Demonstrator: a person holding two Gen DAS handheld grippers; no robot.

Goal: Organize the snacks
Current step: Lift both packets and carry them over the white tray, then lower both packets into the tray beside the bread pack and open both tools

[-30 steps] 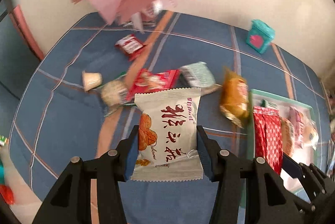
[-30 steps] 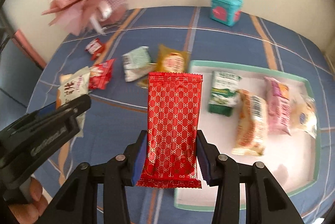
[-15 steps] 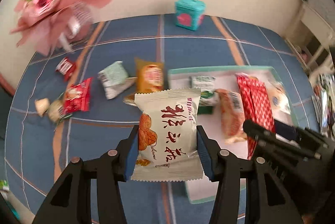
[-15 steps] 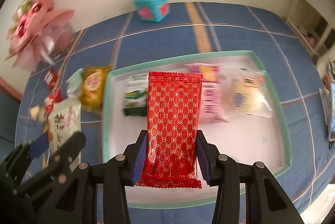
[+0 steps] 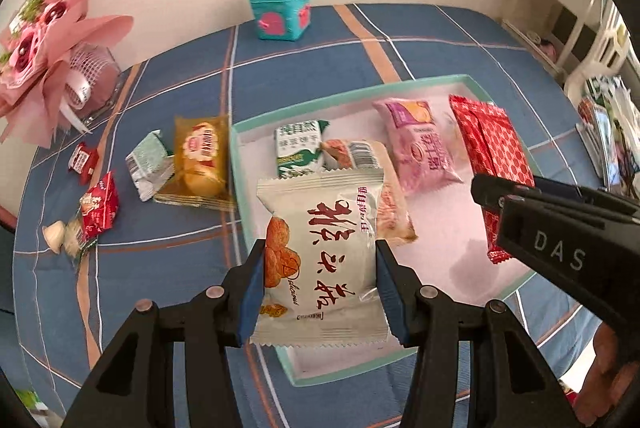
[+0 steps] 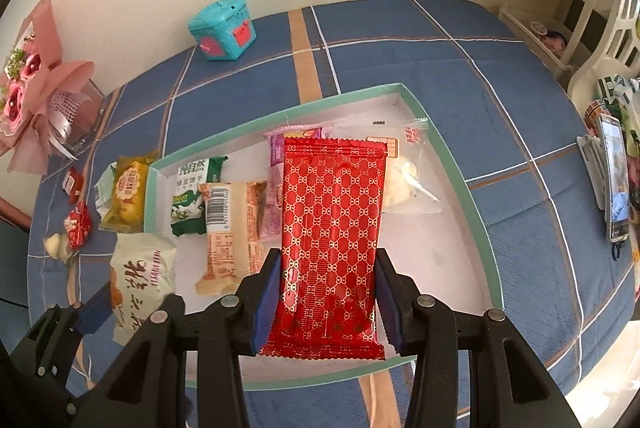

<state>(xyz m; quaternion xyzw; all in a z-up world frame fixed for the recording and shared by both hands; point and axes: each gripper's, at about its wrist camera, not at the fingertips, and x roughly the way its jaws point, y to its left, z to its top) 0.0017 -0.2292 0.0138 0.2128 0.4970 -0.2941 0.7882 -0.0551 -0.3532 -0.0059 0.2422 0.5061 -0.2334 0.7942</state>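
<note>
My left gripper is shut on a white snack pack with red characters and holds it over the near left part of the green-rimmed tray. My right gripper is shut on a red patterned packet and holds it over the tray's middle. In the tray lie a green-white pack, a beige pack, a pink pack and a clear bag. The white pack also shows in the right wrist view, the red packet in the left wrist view.
Left of the tray on the blue checked cloth lie a yellow pack, a pale green pack, small red packs and a small white sweet. A teal box stands at the back, a pink bouquet at the left. A phone lies at the right.
Both grippers have swung right from the loose snacks to over the tray, each still holding its pack. The tray now fills the middle of both views.
</note>
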